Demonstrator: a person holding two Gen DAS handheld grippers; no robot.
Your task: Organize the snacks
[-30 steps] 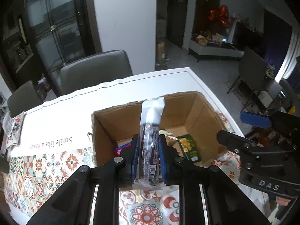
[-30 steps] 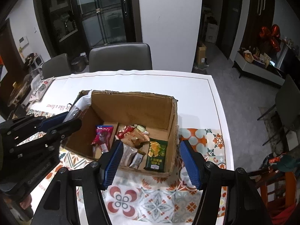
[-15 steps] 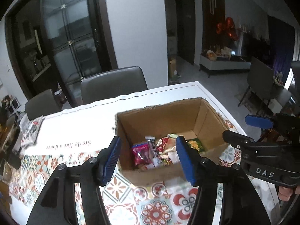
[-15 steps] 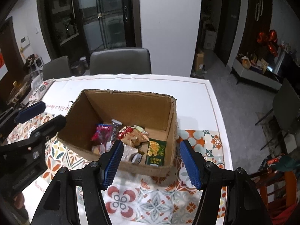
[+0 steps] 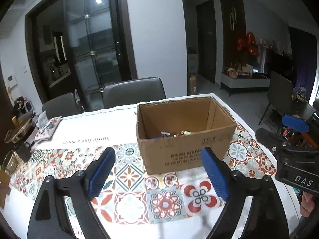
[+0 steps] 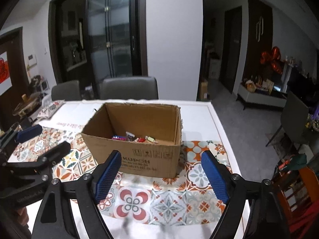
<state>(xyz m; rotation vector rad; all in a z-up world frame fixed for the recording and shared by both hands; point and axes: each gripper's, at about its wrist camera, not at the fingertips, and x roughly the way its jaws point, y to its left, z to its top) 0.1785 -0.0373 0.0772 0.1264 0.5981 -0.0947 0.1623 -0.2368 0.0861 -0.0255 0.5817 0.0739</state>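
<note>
both tongs pulled back, just spread empty — box [image 5: 185, 139] on tiled cloth [image 5: 129, 173].

Both cameras ride on the hand-held grippers and look forward and downward along their blue fingers, set back above the near edge of the table [image 5: 123, 181]. Each faces the cardboard box [image 5: 185, 151] from close by, the left view from its left, the right view from its right. Both share the box, the patterned cloth [image 6: 171, 201] and the grey chairs [image 6: 129, 88].

Matt cardboard box [image 5: 185, 151] on a glossy patterned tablecloth [image 5: 165, 201].
</note>
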